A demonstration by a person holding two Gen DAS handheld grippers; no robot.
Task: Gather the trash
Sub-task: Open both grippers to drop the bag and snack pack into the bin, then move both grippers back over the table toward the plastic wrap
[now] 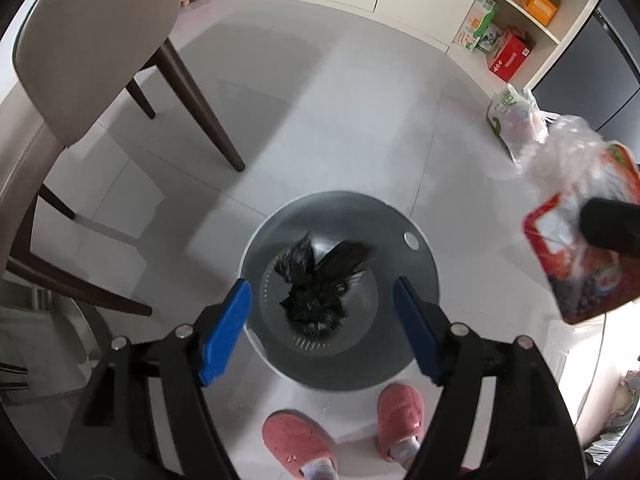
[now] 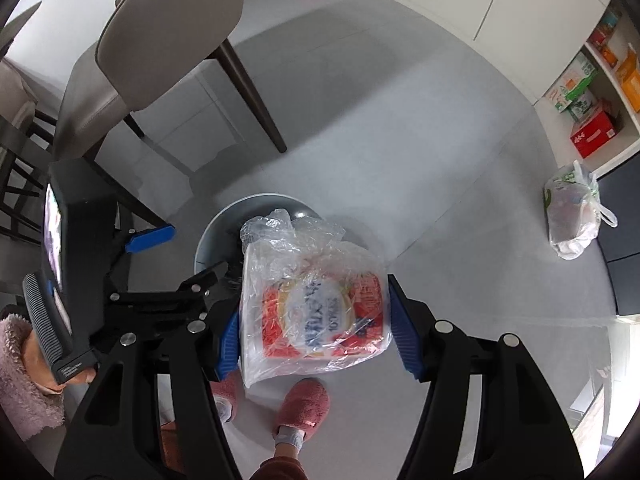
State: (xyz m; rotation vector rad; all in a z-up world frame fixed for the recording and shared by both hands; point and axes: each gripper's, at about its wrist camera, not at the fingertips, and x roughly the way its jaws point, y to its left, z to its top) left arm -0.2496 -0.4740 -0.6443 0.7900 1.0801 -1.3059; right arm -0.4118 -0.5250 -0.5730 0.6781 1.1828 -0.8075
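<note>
Crinkled clear plastic wraps a red-printed package between the right hand-held gripper's spread jaws; left hand-held gripper gapes.

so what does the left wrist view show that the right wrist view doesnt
Only the left wrist view looks straight down into the gray trash bin, showing the crumpled black bag at its bottom, with the open left tool above it.

Only the right wrist view shows the right tool with the plastic-wrapped package between its fingers; whether both pads touch it is unclear. It also shows the left tool from the side.

Both show the bin, the package, the pink slippers, the beige chair, the tied white bag on the floor and the shelf boxes.
</note>
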